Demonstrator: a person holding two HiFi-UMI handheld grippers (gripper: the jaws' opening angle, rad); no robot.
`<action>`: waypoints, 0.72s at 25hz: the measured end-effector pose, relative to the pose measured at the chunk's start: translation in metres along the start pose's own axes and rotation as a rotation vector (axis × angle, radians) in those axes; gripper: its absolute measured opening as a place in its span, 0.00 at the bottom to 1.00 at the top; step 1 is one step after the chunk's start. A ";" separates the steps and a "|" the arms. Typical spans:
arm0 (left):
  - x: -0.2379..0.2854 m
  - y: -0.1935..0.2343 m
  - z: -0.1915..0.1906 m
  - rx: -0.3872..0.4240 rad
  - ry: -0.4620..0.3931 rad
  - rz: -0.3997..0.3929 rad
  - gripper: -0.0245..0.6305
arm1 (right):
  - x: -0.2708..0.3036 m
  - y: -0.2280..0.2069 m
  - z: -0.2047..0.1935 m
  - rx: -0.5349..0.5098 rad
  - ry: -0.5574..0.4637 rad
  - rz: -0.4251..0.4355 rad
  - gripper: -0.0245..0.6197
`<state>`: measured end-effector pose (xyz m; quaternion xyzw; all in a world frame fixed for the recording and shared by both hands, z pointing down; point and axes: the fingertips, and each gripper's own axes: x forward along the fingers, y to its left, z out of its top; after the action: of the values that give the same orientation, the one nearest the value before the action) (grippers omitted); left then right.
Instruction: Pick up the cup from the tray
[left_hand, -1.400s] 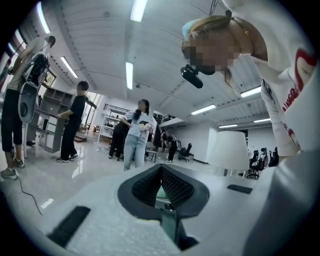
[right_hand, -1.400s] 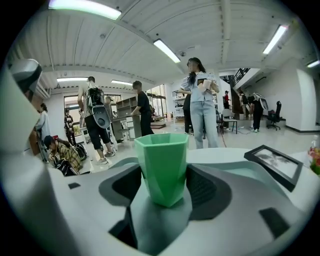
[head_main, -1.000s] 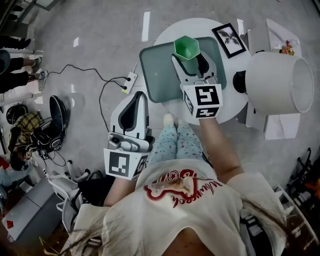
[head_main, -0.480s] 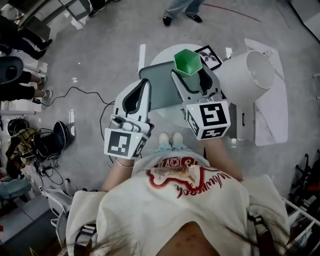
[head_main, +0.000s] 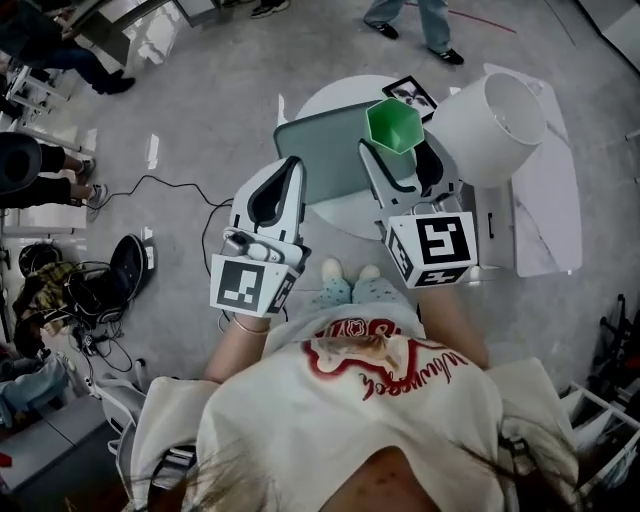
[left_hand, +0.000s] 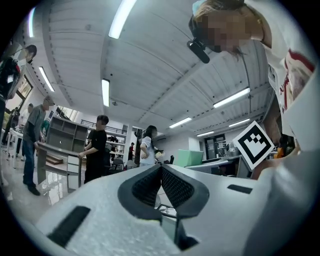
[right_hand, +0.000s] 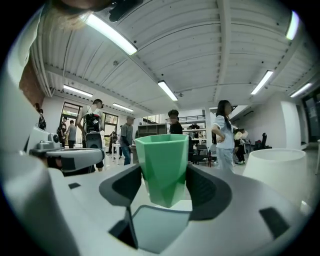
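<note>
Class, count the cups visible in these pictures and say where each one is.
1. The green cup is clamped between the right gripper's jaws, over the tray's far right corner. The white lampshade beside it might hide others.

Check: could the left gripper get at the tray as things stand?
Probably yes. The tray is bare on its left, the left gripper hangs near that edge with jaws together, and the right gripper holds the cup over the right side.

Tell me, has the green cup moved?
Yes. The cup, held in the right gripper, has shifted right against the tray, from the middle of its far edge to its far right corner.
</note>
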<state>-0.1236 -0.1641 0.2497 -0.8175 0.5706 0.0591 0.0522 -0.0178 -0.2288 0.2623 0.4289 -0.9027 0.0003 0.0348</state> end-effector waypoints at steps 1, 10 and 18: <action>-0.005 -0.017 0.004 0.004 -0.004 -0.012 0.06 | -0.019 -0.004 0.001 0.004 -0.006 -0.011 0.49; -0.017 -0.057 0.008 0.006 -0.009 -0.005 0.06 | -0.040 0.012 0.001 0.008 -0.030 0.049 0.49; -0.120 -0.163 0.004 -0.017 -0.011 0.115 0.06 | -0.171 0.033 -0.025 -0.005 -0.012 0.106 0.49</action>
<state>-0.0116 0.0038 0.2672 -0.7834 0.6158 0.0714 0.0449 0.0663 -0.0745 0.2775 0.3802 -0.9244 -0.0025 0.0304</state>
